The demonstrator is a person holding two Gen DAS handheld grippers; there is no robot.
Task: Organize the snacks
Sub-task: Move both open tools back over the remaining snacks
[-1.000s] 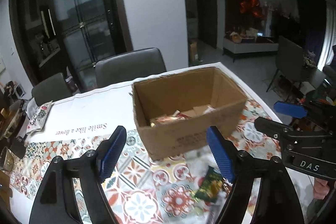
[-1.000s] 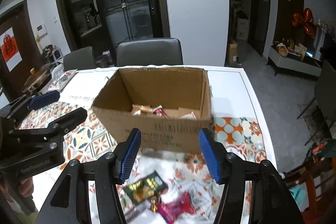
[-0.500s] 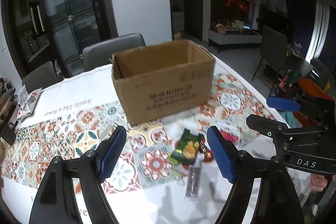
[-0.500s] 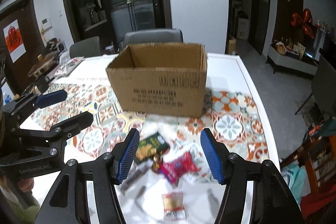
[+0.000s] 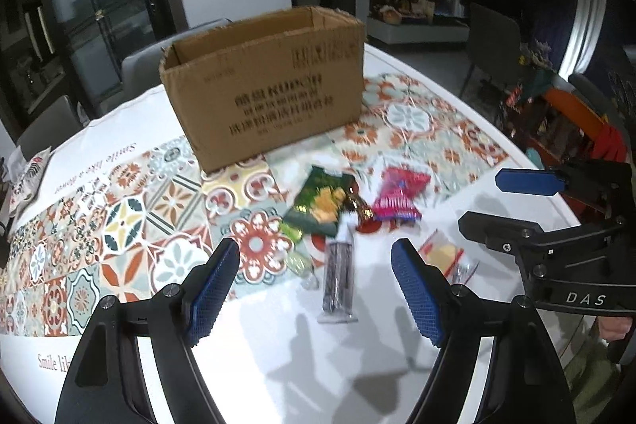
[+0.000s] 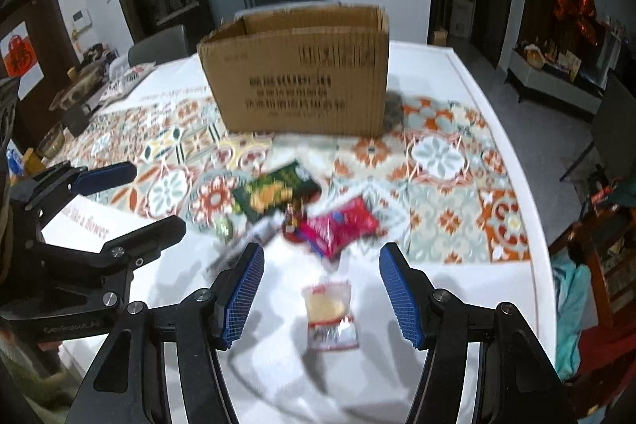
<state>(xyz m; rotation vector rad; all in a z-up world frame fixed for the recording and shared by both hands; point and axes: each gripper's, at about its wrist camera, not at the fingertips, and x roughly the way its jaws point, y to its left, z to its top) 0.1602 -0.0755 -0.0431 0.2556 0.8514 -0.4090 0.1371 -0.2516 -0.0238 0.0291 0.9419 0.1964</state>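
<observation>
An open cardboard box (image 5: 266, 86) (image 6: 302, 74) stands on the patterned tablecloth. In front of it lie several snacks: a green packet (image 5: 320, 199) (image 6: 276, 191), a red-pink packet (image 5: 397, 193) (image 6: 338, 225), a dark stick packet (image 5: 340, 273), a small clear candy (image 5: 300, 265) and a clear-wrapped yellow cake (image 5: 443, 253) (image 6: 330, 308). My left gripper (image 5: 316, 285) hovers open over the dark stick packet, holding nothing. My right gripper (image 6: 322, 289) hovers open over the yellow cake, with nothing between its fingers.
Grey chairs (image 5: 155, 66) stand behind the white table (image 5: 278, 364). Bowls and a printed bag (image 6: 127, 78) sit at the table's far left. A chair with red and teal cloth (image 6: 588, 265) is beside the right edge.
Both grippers have pulled back from the box and sunk toward the table. The box's inside has dropped out of sight and the snacks in front of it have come into view.
</observation>
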